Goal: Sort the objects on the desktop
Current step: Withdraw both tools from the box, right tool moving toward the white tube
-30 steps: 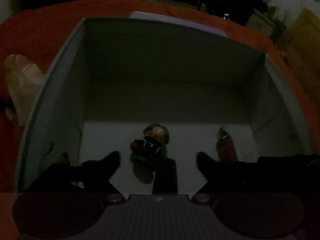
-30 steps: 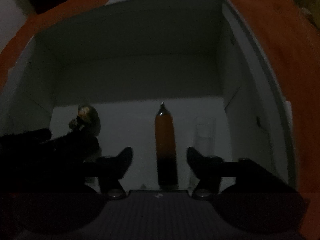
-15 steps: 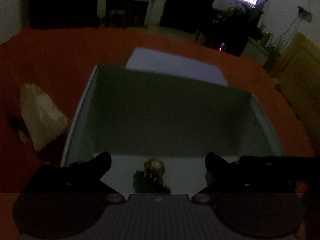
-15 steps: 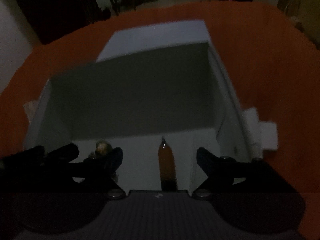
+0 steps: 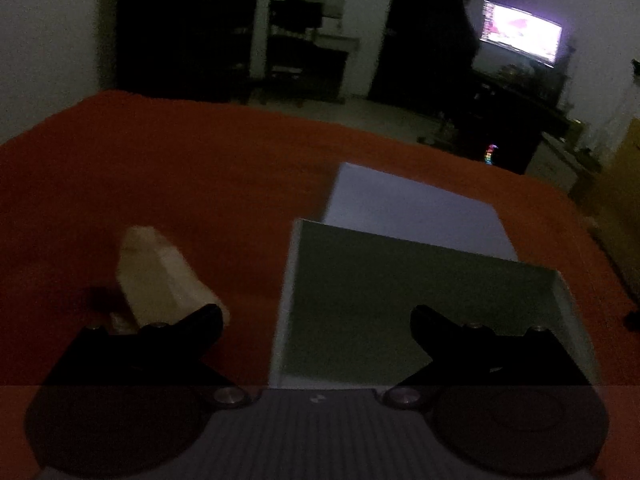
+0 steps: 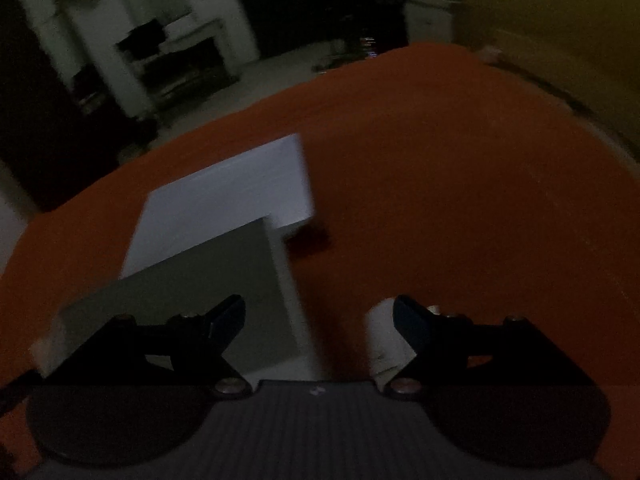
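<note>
A white open box [image 5: 400, 304] stands on the orange tablecloth [image 5: 180, 168]; its lid [image 5: 408, 208] lies flat behind it. My left gripper [image 5: 316, 320] is open and empty, above the box's near left edge. A crumpled pale wrapper [image 5: 160, 280] lies left of the box, by my left finger. In the right wrist view the box [image 6: 200, 300] is at lower left and its lid [image 6: 228, 208] is behind it. My right gripper [image 6: 320, 316] is open and empty, over the box's right wall. A small white object [image 6: 380, 340] lies on the cloth behind my right finger. The box's contents are hidden.
A small dark object [image 6: 312, 240] lies on the cloth by the lid's right corner. The table ends at the far side; beyond are dark furniture and a lit screen [image 5: 520, 34]. The room is dim and the right wrist view is blurred.
Both grippers have lifted up and back out of the box. The figurine and the orange pen stayed inside and are now out of sight. Left has swung left, right has swung right.
</note>
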Action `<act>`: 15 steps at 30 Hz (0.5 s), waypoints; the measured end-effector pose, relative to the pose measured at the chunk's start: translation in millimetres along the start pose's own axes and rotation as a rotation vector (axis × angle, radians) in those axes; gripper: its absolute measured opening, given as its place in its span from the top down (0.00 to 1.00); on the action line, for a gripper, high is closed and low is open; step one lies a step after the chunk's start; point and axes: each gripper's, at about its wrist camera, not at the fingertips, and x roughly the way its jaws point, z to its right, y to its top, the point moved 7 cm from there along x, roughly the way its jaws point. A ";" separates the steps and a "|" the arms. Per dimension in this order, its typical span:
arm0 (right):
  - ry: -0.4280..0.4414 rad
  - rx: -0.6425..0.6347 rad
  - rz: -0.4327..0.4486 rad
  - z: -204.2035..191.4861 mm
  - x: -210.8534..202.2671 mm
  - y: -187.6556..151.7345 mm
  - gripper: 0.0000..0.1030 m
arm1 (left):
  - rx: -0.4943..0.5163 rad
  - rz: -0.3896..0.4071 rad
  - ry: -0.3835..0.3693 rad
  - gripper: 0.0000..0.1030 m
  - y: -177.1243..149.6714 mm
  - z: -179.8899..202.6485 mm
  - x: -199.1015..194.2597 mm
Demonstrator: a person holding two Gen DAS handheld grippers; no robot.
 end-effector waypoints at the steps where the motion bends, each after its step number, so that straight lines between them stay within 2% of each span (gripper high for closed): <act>1: -0.019 0.011 -0.004 7.6 4.8 1.1 0.18 | -0.013 -0.002 0.013 0.00 1.6 -6.6 2.2; 5: -0.072 0.067 -0.053 34.7 27.0 -1.0 0.19 | -0.076 -0.039 0.092 0.00 -2.6 -39.0 18.2; 9: -0.107 0.103 -0.098 54.0 45.1 -5.2 0.20 | -0.121 -0.059 0.131 0.00 -9.9 -59.6 32.7; 15: -0.125 0.081 -0.214 61.1 75.9 -26.7 0.25 | -0.192 -0.118 0.202 0.01 -16.5 -91.0 45.8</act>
